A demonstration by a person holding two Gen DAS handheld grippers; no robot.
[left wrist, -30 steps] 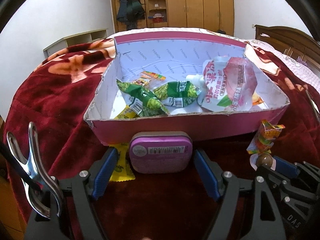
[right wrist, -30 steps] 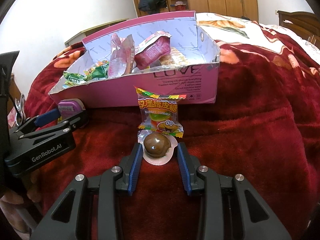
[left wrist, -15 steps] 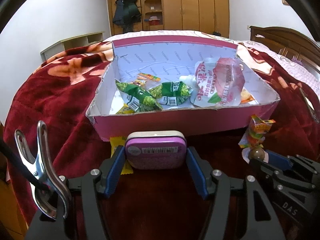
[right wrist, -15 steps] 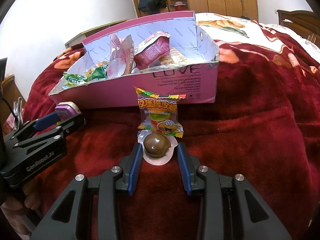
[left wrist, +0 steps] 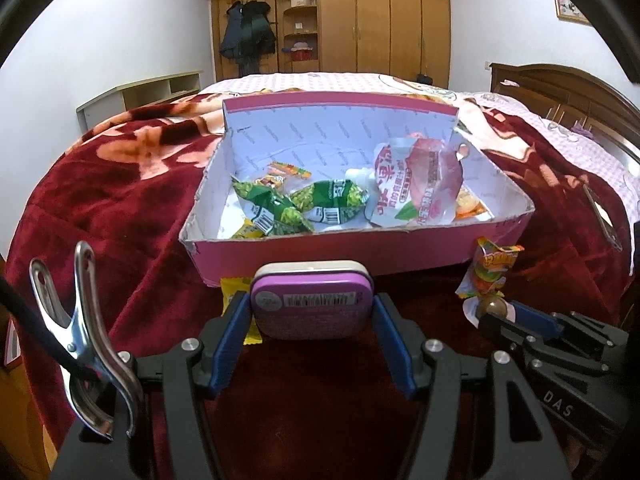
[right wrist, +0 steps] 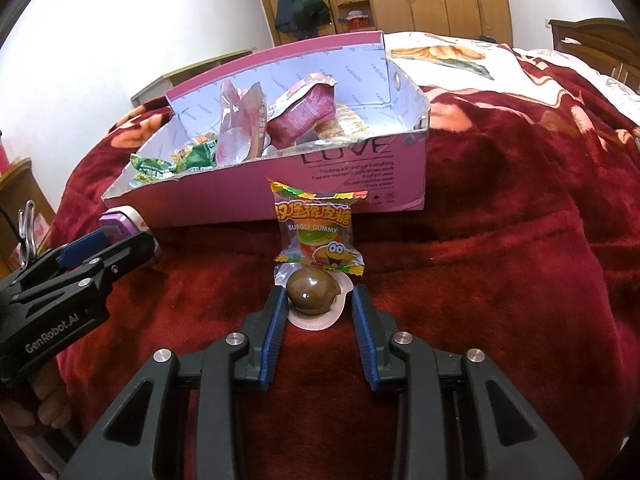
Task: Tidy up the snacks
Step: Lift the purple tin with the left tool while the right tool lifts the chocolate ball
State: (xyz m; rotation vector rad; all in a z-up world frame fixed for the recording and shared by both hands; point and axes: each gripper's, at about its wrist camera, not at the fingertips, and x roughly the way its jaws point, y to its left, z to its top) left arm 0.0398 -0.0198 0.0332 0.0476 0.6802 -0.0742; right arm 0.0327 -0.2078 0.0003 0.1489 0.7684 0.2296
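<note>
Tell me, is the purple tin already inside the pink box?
Outside. The purple tin sits gripped in the left claw, in front of the pink box.

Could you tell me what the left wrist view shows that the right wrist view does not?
Only the left wrist view shows the yellow packet under the purple tin and a metal clip. Only the right wrist view shows the box's LOVE lettering. Both show the pink box, the burger gummy packet and the brown sweet gripped by the right gripper.

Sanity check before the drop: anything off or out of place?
The pink box looks damaged: its near wall is torn ragged and sits much lower than the back wall. A yellow packet lies on the blanket, partly tucked under the box's front edge, behind the purple tin.
</note>
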